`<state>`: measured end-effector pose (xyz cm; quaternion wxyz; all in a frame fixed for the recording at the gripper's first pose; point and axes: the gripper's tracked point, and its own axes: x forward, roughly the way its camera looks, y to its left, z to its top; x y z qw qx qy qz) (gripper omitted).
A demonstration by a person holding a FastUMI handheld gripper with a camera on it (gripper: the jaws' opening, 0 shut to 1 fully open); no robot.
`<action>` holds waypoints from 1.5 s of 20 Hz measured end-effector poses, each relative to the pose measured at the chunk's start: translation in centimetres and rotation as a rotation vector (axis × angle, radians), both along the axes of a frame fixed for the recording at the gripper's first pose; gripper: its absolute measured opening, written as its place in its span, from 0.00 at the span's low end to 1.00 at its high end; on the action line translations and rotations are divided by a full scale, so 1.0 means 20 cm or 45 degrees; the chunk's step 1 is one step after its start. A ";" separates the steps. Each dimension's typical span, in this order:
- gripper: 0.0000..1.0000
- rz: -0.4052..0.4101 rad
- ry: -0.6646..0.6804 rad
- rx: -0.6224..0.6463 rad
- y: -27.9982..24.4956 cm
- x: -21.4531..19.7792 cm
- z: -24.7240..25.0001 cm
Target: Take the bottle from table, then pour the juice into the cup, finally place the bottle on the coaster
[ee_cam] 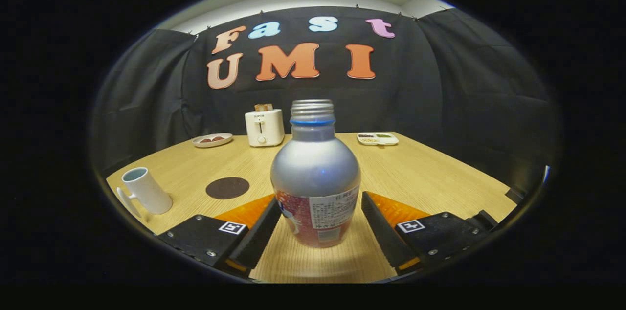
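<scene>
A silver bottle (315, 173) with a red label, a blue neck ring and a bare threaded neck stands upright on the wooden table (430, 178). It sits between the two fingers of my gripper (320, 200). The fingers are spread to either side of its lower body, close to its sides, the left tip about at its edge. I cannot see firm pressing from both. A white mug (145, 190) with its handle toward me stands beyond the left finger. A round dark coaster (227, 188) lies flat on the table between mug and bottle.
At the table's far side stand a white toaster (264, 127) with bread in its slot, a small plate (212, 140) of food to its left and a divided white tray (377, 139) to the right. Black cloth walls the booth.
</scene>
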<state>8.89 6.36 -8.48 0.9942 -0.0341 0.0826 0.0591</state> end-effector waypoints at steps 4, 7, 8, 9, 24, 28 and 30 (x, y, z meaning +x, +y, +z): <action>0.88 0.014 0.027 0.013 0.02 0.02 -0.03; 0.81 0.009 0.030 0.002 0.02 0.02 -0.03; 0.79 0.006 0.032 0.001 0.03 0.03 -0.03; 0.79 0.000 0.033 0.001 0.03 0.03 -0.03; 0.76 0.033 -0.076 -0.297 0.35 -0.14 0.17; 0.76 0.052 -0.110 -0.398 0.45 -0.20 0.22; 0.76 0.058 -0.124 -0.462 0.50 -0.21 0.24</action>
